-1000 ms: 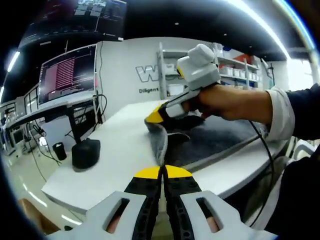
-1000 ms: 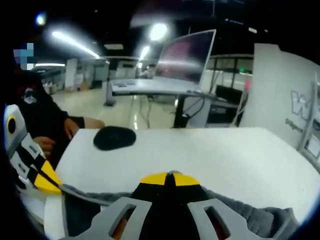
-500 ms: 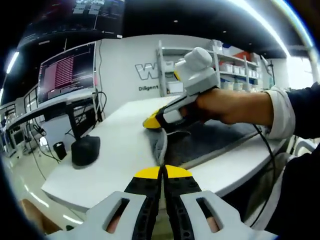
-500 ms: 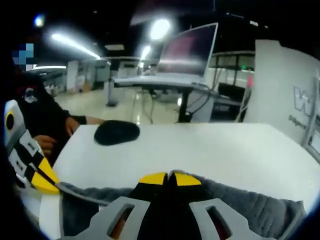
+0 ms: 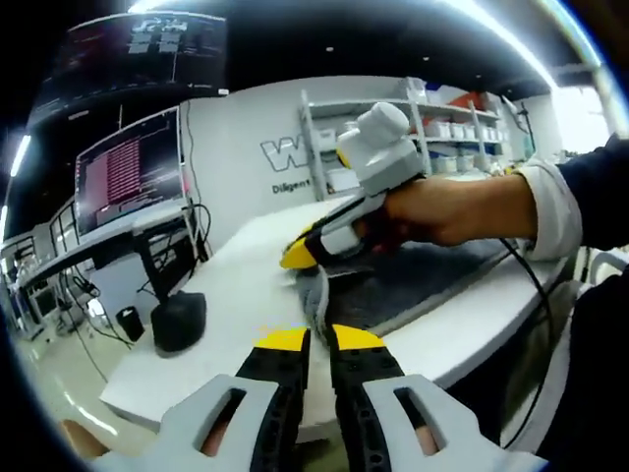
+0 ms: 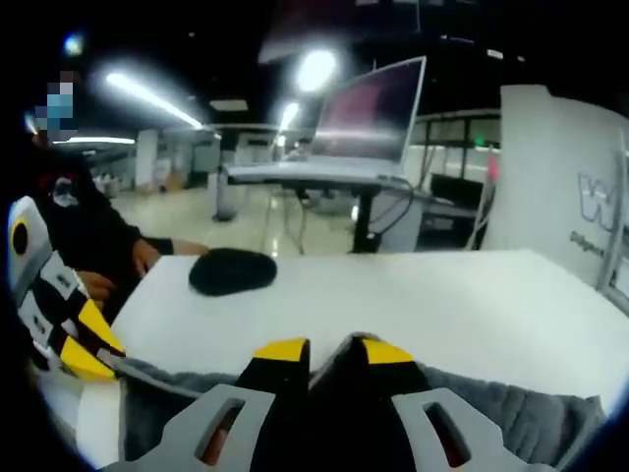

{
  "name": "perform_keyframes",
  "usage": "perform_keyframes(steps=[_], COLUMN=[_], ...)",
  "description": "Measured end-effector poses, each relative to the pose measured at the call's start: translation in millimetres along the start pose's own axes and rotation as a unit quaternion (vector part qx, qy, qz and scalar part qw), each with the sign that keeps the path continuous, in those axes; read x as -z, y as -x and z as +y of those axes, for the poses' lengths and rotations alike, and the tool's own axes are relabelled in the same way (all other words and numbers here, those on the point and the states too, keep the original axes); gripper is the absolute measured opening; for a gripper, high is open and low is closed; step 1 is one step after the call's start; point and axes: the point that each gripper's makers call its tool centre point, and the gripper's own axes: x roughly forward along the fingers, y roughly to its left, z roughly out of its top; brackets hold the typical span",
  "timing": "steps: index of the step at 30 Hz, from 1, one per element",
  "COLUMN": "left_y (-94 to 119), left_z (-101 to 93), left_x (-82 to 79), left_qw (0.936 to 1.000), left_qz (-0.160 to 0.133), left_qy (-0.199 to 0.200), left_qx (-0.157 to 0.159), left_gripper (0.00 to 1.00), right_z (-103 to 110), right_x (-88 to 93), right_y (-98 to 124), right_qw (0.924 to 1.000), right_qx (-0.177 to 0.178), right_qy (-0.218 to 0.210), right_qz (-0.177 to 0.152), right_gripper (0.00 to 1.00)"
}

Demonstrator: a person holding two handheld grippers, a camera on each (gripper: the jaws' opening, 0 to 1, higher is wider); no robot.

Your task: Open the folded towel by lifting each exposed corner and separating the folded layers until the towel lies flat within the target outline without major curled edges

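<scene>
A large indoor workroom is seen around a white table (image 5: 246,285). In the left gripper view a white wall panel with dark lettering (image 5: 280,152) stands behind the table, white shelving (image 5: 462,123) loaded with boxes is set to its right, and a big screen (image 5: 128,157) showing reddish text is mounted on the left above a desk with hanging cables. Bright strip lights run across the dark ceiling. In the right gripper view another large screen (image 6: 369,108) is seen on a stand behind a long desk, with a pale glossy floor beyond.

The table top is plain white and smooth, with a rounded edge. The grey towel (image 5: 413,280) is spread on the near part of it, lying flat over most of its area, with 1 edge drawn up into a fold near the table's front edge; in the right gripper view its grey pile (image 6: 511,418) is seen just past the jaws. A black rounded object (image 5: 179,320) sits on the table well apart from the towel.

The right gripper (image 5: 295,258), held by a hand (image 5: 457,206), is seen at the raised towel edge; its yellow-tipped jaws are slightly parted, with towel fabric lying between them. The left gripper (image 5: 307,339) is held at the towel's near edge, its jaws a little apart, and whether cloth is pinched cannot be told.
</scene>
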Motion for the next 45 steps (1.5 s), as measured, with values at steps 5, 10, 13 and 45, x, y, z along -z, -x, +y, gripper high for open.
perform_keyframes(steps=[5, 10, 13, 45], left_y=[-1.8, -9.7, -16.2, -19.9], left_z=[-0.7, 2.0, 0.4, 33.1], left_x=[-4.8, -16.2, -18.8, -4.9], left_qw=[1.0, 0.9994, 0.999, 0.9985], left_qz=[-0.006, -0.012, -0.017, -0.009], left_qy=[-0.005, -0.03, -0.04, 0.036], left_qx=[0.001, -0.006, -0.008, -0.039], left_gripper=[0.22, 0.24, 0.19, 0.03], right_z=[1.2, 1.0, -0.6, -22.2], right_x=[3.9, 7.3, 7.2, 30.0], right_y=[-2.0, -4.1, -6.0, 75.7], right_qw=[0.9999, 0.9994, 0.9993, 0.9983], right_qx=[0.001, 0.006, 0.007, -0.016], right_qy=[-0.01, -0.031, -0.032, 0.017], right_qz=[0.008, 0.018, 0.019, 0.054], right_gripper=[0.17, 0.16, 0.16, 0.17])
